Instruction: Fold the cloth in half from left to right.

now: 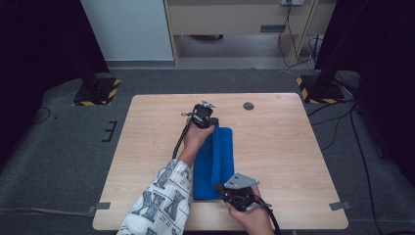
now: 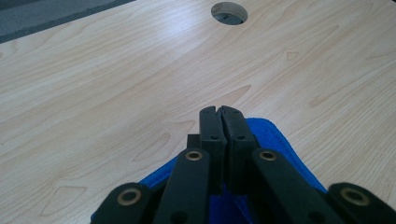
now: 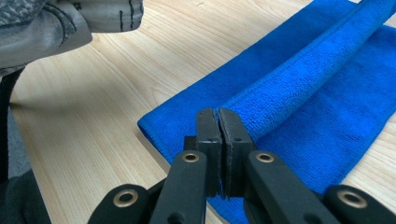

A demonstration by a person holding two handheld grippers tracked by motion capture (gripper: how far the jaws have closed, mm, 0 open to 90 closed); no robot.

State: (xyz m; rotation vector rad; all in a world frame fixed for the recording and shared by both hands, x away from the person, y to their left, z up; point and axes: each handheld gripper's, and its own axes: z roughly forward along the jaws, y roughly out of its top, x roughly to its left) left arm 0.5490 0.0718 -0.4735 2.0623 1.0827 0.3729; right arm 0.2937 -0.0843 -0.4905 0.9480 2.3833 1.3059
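Right gripper view: hand-held gripper (image 3: 218, 116) jaws closed, pinching blue towel (image 3: 299, 79) fold

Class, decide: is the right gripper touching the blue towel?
Touching. In the right gripper view the right gripper has its jaws shut on a raised fold of the blue towel.

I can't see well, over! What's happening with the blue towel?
Left gripper shut at blue towel's far end. Right gripper shut at near end. Table around it bare.
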